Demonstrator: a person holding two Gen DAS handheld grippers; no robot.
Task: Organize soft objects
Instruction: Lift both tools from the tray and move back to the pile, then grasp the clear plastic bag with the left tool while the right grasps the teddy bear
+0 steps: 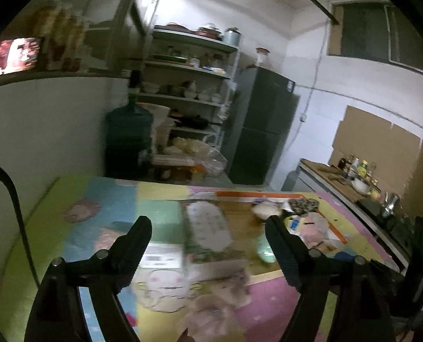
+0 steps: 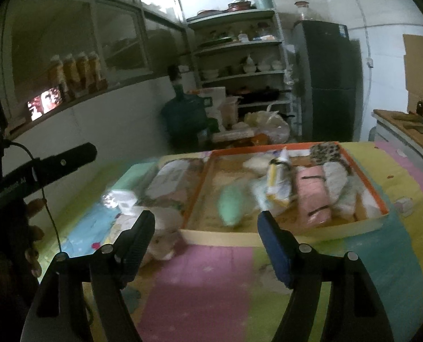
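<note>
My right tongs (image 2: 205, 225) and left tongs (image 1: 208, 229) both gape, holding nothing, above the pastel patchwork mat (image 2: 205, 279). Ahead lies the orange-rimmed tray (image 2: 362, 222) with a pink roll (image 2: 314, 196) and mint bundle (image 2: 230, 203) inside.

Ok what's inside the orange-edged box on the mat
The orange-edged box holds a mint green roll, a pink roll, a whitish roll and a leopard-print piece. Anything beneath them is covered.
</note>
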